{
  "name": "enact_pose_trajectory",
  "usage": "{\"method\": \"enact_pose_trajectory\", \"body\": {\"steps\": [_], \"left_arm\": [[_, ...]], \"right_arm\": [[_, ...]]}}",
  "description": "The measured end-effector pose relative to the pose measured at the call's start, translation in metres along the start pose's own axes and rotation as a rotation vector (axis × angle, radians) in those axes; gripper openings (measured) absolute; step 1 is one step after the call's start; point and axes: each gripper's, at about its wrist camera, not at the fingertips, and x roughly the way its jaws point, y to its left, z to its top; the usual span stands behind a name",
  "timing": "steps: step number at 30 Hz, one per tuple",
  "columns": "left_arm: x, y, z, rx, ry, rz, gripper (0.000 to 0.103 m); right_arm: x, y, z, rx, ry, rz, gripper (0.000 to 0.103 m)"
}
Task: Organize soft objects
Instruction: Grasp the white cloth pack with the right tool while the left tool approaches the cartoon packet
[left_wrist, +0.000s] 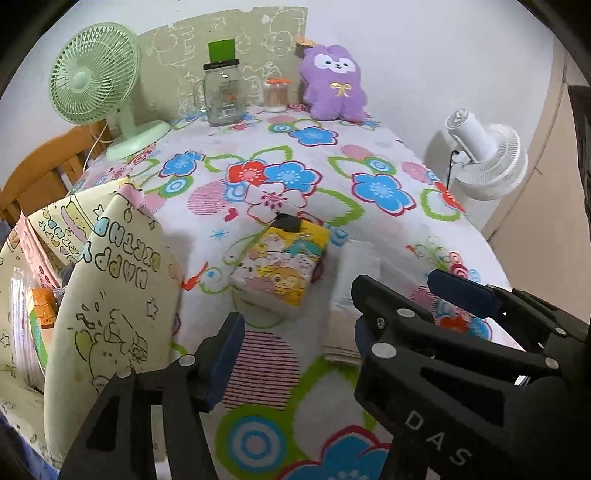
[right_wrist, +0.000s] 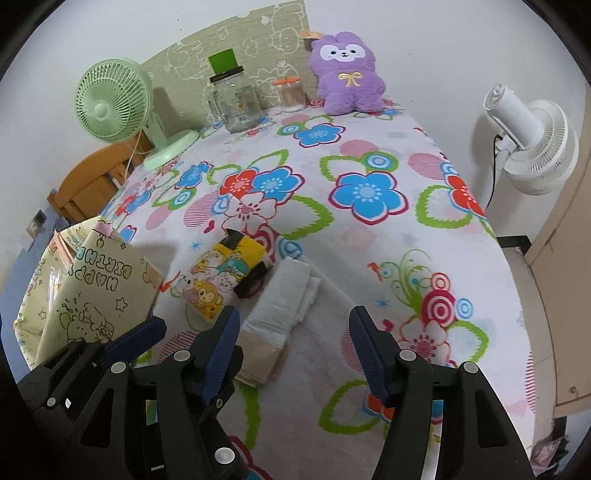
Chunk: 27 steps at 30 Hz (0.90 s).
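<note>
While both tools sit spread w/ nothing pinched, folded cloth stack (right_wrist: 280, 314) lies flat, long axis toward plush (right_wrist: 347, 74).

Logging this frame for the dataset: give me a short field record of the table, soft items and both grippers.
surface: table with floral cloth
soft items near: folded white cloths, beside cartoon tissue pack
soft item far: purple plush, upright at the wall
left gripper: open, nothing between pads
right gripper: open, nothing between pads, cloths just ahead
container: printed bag, left edge

White folded cloth (right_wrist: 280, 302) flat on beige cloth (right_wrist: 258, 360), beside tissue pack (right_wrist: 225, 280).
</note>
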Motion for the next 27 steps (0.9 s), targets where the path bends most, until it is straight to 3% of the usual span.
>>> {"method": "enact_pose_trajectory", "body": {"steps": [5,11,19,27], "left_arm": [[0.009,0.008,0.002,-0.011,0.021,0.022,0.071],[0.019,0.011,0.003,-0.008,0.056,0.011,0.072],[0.027,0.008,0.002,0.007,0.077,0.026,0.073],[0.020,0.003,0.004,0.015,0.046,0.046,0.078]], "right_arm": [[0.012,0.006,0.004,-0.005,0.022,0.008,0.065],[0.030,0.011,0.007,-0.022,0.068,0.023,0.064],[0.037,0.011,0.006,-0.058,0.072,-0.033,0.031],[0.031,0.005,0.009,-0.055,0.048,-0.030,0.021]]}}
